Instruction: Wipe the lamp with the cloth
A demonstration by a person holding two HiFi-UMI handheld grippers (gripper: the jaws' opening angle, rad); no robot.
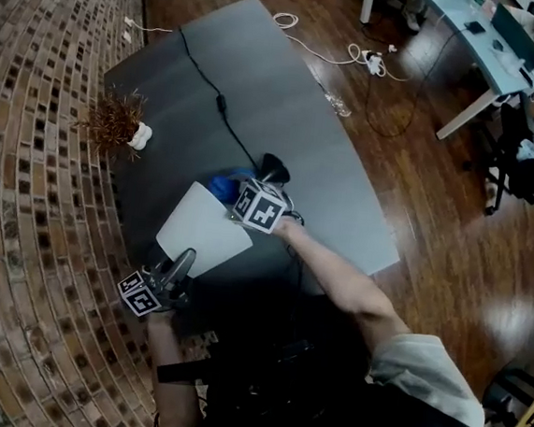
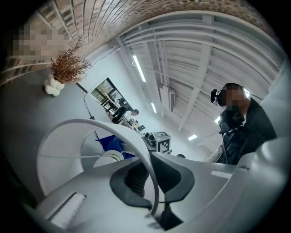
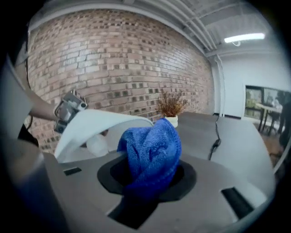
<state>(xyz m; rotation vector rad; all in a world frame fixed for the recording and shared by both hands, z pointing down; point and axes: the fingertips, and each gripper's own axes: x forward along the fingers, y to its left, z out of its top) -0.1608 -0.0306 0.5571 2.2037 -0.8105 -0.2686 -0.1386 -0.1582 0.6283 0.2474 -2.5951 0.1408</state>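
The left gripper (image 2: 153,184) was clamped on the thin rim of the lamp (image 1: 203,229)'s white shade, near the front edge of the grey table (image 1: 288,97). The right gripper (image 3: 148,182) gripped the blue cloth (image 3: 151,150) bunched between its jaws, just beside the shade. In the head view the lamp's stand was mostly hidden behind the right gripper's marker cube (image 1: 260,207), and only a corner of the cloth showed.

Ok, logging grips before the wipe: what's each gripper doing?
Left gripper: closed on the lampshade rim.
Right gripper: closed on the cloth.
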